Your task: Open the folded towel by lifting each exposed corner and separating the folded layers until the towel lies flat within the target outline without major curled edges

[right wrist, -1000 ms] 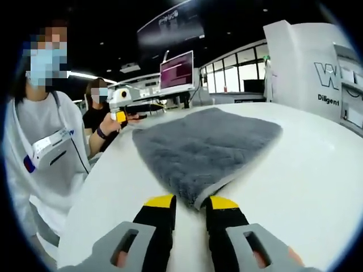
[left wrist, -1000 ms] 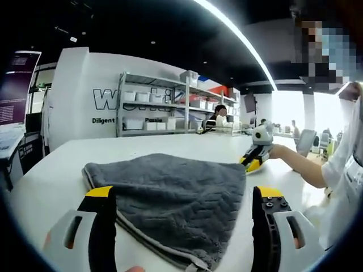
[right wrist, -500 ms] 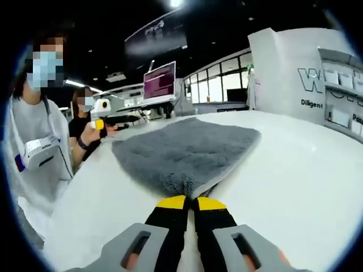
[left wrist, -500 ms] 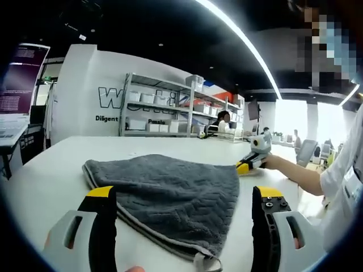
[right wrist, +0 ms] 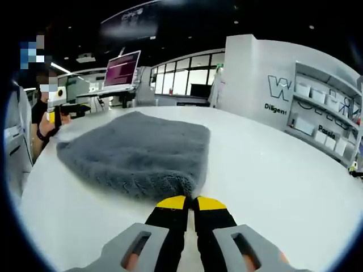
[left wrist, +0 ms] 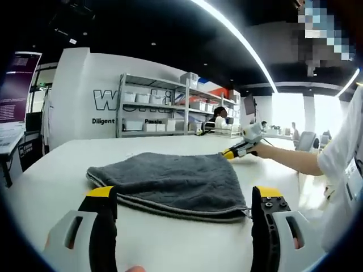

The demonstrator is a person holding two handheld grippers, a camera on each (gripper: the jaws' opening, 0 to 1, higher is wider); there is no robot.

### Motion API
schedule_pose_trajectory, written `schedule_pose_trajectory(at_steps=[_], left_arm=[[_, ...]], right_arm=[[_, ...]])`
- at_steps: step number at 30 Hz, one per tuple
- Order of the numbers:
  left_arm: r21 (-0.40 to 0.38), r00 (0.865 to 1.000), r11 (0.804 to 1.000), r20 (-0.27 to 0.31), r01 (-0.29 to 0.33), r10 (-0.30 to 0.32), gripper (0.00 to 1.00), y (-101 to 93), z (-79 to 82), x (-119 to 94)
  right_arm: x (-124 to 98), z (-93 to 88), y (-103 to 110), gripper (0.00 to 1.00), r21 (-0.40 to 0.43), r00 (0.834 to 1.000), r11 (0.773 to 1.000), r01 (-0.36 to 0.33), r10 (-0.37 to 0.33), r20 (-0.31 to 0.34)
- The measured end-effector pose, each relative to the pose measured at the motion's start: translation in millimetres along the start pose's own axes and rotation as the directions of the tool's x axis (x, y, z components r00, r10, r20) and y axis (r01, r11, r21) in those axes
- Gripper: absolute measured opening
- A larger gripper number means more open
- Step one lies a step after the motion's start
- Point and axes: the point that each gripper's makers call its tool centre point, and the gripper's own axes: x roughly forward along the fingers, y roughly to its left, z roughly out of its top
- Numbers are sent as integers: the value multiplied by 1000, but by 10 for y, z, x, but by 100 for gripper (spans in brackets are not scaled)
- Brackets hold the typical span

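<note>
While both views looked low across the same white tabletop, the following stood recorded.

Towel: a folded grey plush towel (left wrist: 170, 182) with a pale stitched hem lay on the round white table (left wrist: 51, 187), in layers, its near edge facing the left gripper view; in the right gripper view the same towel (right wrist: 139, 153) spread away to the left of the jaws.

Left gripper: the black, yellow-tipped left gripper (left wrist: 184, 198) had its jaws spread wide, apart from the towel, just short of its near hem and to either side of it.

Right gripper: the matching right gripper (right wrist: 190, 202) had its jaws pressed together on a corner of the towel, the cloth bunching just above the yellow tips; in the left gripper view it (left wrist: 241, 148) sat at the towel's far right corner, held by a hand (left wrist: 266, 151).

Person: a white sleeve (left wrist: 340, 164) showed at right.

Background: grey metal shelving with white boxes (left wrist: 164, 110) against a white lettered wall; a lit monitor screen (right wrist: 121, 69) stood beyond the table.
</note>
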Motion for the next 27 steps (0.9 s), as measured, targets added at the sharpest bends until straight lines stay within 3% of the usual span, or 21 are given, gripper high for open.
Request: schedule_pose_trajectory(at_steps=[6, 13, 27], left_arm=[[36, 1000, 999, -10, -21, 22, 97, 9, -16, -10], [41, 1000, 999, -9, -24, 24, 97, 5, -25, -4], [44, 999, 999, -38, -24, 26, 97, 33, -140, 17]], right_arm=[[93, 48, -338, 1, -19, 993, 994, 107, -108, -54], [302, 166, -701, 1, -79, 965, 967, 241, -247, -87], [672, 313, -1196, 1, -208, 914, 913, 352, -383, -132]])
